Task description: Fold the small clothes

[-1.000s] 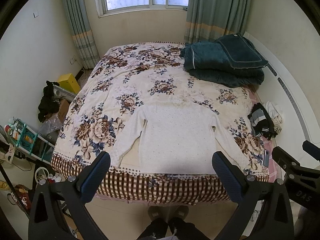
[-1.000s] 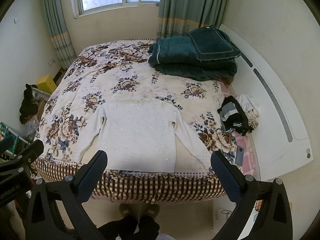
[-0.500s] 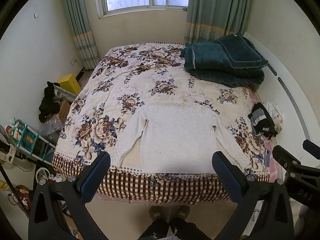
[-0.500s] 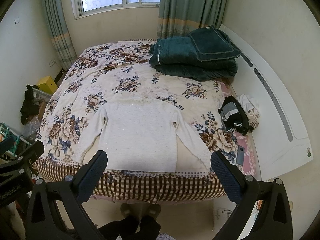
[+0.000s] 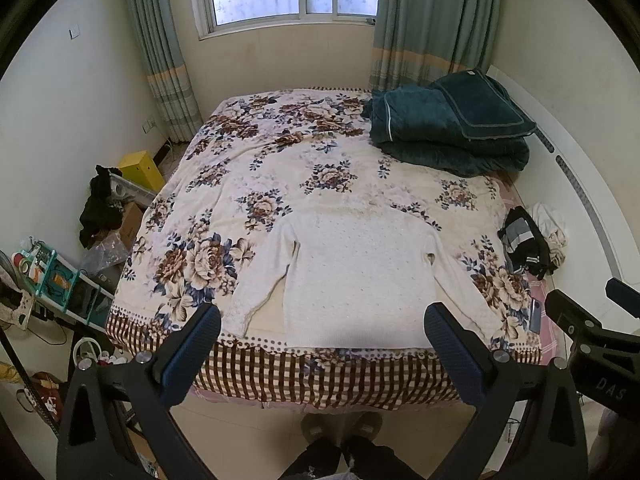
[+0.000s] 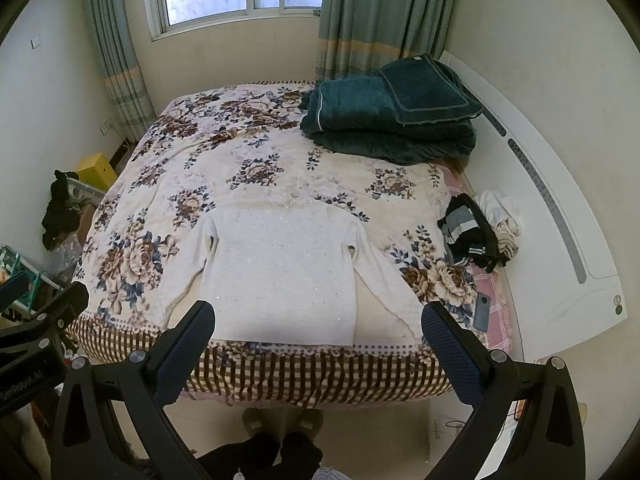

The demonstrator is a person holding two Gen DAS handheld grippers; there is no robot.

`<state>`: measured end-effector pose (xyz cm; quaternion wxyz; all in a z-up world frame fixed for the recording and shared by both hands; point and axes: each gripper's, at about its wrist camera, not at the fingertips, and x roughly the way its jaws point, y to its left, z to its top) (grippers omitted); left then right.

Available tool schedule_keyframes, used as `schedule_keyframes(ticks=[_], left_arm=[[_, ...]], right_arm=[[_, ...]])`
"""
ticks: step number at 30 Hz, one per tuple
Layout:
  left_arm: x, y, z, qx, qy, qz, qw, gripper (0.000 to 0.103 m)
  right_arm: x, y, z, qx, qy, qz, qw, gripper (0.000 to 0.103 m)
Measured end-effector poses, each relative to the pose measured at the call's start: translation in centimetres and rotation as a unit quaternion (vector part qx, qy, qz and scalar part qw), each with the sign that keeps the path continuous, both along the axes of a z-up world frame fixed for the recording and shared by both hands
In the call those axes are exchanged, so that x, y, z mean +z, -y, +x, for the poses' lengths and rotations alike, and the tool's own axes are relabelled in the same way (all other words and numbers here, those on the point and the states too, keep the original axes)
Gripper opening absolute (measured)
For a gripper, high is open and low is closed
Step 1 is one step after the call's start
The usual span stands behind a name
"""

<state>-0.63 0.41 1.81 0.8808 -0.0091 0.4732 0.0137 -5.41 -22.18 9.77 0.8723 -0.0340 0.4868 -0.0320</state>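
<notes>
White knitted long-sleeved sweater (image 5: 356, 276) flat at near edge of floral-quilted bed (image 5: 280, 152), sleeves spread; barely any change since a second ago, left gripper (image 5: 320, 344) and right gripper (image 6: 318, 340) still wide, empty, high above; folding not begun

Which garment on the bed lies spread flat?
The white sweater, sleeves out at the near edge; the dark clothes lie crumpled at the right side.

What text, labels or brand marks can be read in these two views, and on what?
"DAS": on the right gripper's black body, at the left wrist view's edge.
"GenRobot.AI": on the left gripper's body in the right wrist view; first letters partly cut off.
Small white tag on the teal quilt: unreadable.
</notes>
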Motion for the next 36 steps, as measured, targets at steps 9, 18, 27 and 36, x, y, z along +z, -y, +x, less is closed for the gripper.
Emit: schedule_keyframes(ticks=[9,18,27,36], left_arm=[[0.1,0.0,-0.1,0.000,0.001,0.000,1.0000,0.103],[0.3,-0.3,0.2,0.000,0.001,0.001,1.0000,0.103],[0.5,-0.6,0.5,0.001,0.000,-0.003,1.0000,0.103],[0.2,-0.7,1.1,0.001,0.000,-0.002,1.0000,0.103]], right_arm=[[0.2,-0.2,0.0,0.000,0.001,-0.001,1.000,0.103],[0.1,-0.2,0.2,0.000,0.002,0.001,1.000,0.103],[0.5,-0.5,0.5,0.001,0.003,-0.001,1.000,0.103],[0.3,-0.6,0.2,-0.002,0.000,0.001,1.000,0.103]])
